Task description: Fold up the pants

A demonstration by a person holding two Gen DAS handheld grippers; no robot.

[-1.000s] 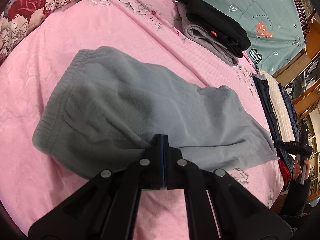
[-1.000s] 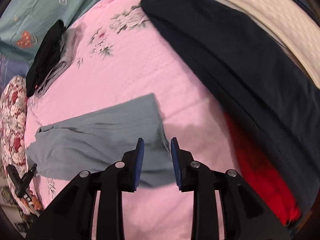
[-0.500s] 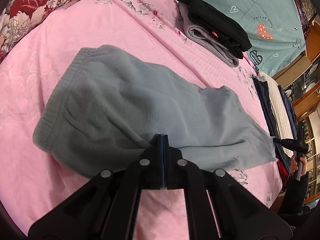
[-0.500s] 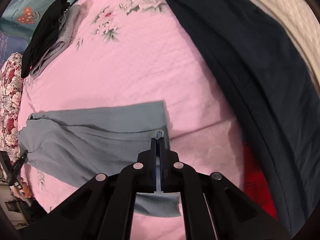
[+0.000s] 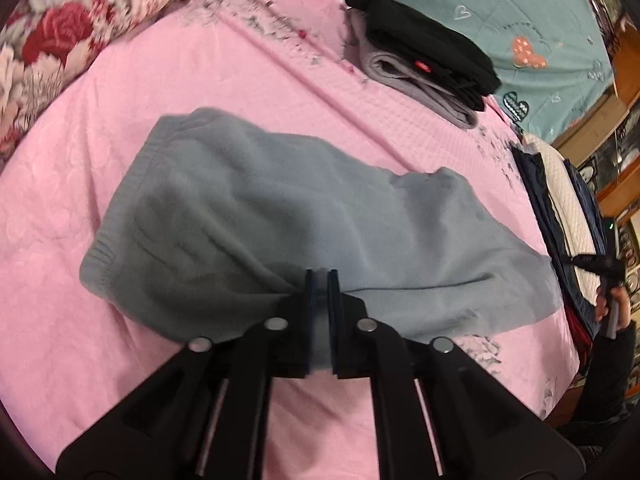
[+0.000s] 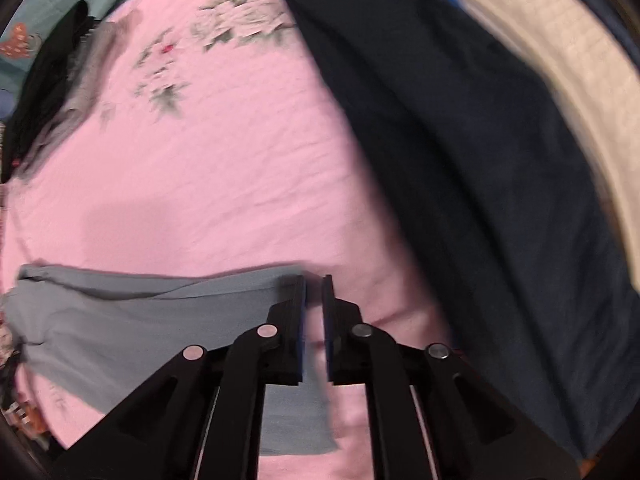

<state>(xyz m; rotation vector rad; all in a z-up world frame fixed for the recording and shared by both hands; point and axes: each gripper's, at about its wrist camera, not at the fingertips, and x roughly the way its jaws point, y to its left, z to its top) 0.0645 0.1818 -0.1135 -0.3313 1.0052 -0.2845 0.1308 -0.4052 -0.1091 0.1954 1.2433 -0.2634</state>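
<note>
The bed [image 5: 168, 80] carries the pants [image 5: 280, 216], lying flat and already doubled leg on leg, waistband far from the cuffs. The lengthwise fold looks done, and each hand seems to be letting go of its edge; next probably comes a fresh grip to carry the cuffs toward the waistband. Both hands tilt steeply down. The left gripper [image 5: 320, 312] is opening, fleece between its pads; the right gripper [image 6: 314, 328] is opening too, cuff fabric in the gap
</note>
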